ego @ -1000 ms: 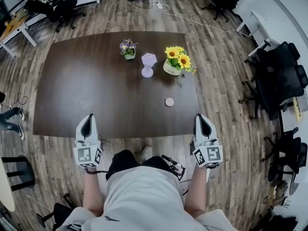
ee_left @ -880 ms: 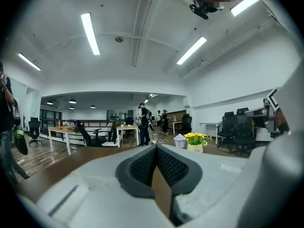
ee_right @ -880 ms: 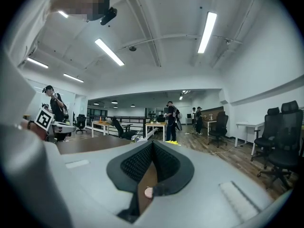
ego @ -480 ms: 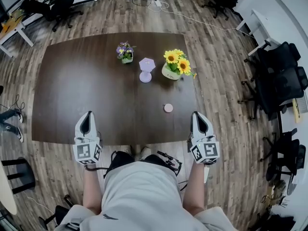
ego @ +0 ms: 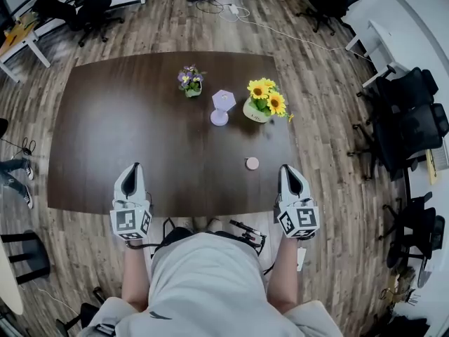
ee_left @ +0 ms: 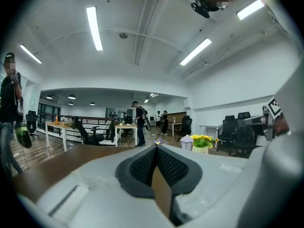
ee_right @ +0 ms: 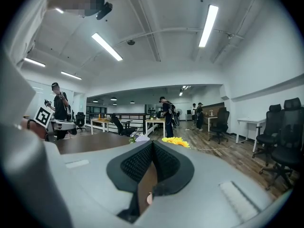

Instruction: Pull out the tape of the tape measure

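The tape measure is a small round pink case lying on the dark wooden table, near its front right part. My right gripper hovers at the table's front edge, just right of the case and apart from it, jaws shut and empty. At the front left edge my left gripper is also shut with nothing in it. In the left gripper view the left gripper has its black pads pressed together. The right gripper view shows the same of the right gripper.
At the table's far side stand a small pot of purple flowers, a lilac stand and a pot of sunflowers. Black office chairs crowd the floor to the right. A person stands off to the left.
Both grippers have come slightly forward to the table's front edge and stayed shut. The head view has shifted a little; the tape measure lies where it was.
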{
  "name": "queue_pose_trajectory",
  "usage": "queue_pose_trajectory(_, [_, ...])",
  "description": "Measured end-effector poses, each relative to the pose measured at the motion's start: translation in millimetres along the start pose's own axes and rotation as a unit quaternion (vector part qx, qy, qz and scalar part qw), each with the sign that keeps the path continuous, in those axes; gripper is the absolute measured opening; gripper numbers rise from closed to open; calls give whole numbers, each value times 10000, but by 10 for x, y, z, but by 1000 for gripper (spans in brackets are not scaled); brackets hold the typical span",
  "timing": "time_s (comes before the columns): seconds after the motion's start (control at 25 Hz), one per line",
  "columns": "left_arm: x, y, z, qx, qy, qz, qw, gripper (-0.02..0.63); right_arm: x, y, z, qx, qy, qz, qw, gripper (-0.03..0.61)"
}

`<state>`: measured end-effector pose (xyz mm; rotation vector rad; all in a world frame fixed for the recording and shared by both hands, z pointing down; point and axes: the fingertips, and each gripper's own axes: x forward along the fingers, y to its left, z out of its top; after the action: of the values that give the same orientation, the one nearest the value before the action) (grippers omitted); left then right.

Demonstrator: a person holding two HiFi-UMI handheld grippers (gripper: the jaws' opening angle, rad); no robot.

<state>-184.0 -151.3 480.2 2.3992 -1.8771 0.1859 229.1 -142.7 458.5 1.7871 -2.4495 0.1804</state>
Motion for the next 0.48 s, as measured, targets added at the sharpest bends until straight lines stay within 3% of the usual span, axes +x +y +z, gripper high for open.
queue_pose_trajectory(0.28, [10, -8, -77, -8, 53, -37, 10000, 6, 94, -26, -219, 0, 283, 31, 9996, 2])
queue_pose_trajectory(0.48, [-11, -34, -133, -36, 133, -65, 9999, 6, 266, -70, -650, 87, 754, 67, 9971, 2])
